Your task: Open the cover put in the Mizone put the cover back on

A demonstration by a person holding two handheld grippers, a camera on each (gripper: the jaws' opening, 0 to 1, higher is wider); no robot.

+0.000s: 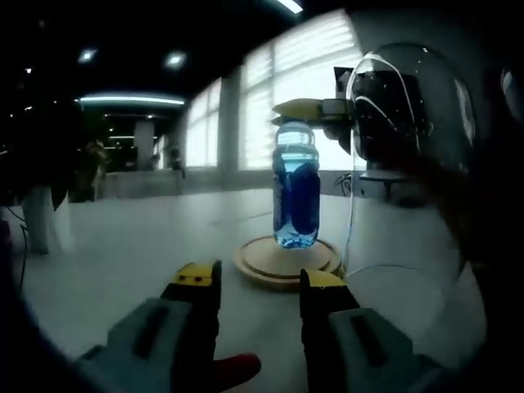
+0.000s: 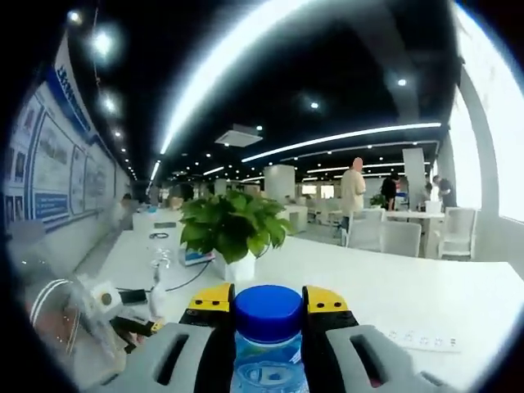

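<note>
Step in hand: placing the bottle. The Mizone bottle stands upright on the round wooden base on the desk, gripped at the neck by the right claw, whose jaws flank the blue cap in the right gripper view. The glass cover is off, seen just beside the base; what supports it cannot be told. The left claw hangs moderately open, empty, short of the base. Next move, in my judgement: release the bottle, then lower the cover squarely over it.
</note>
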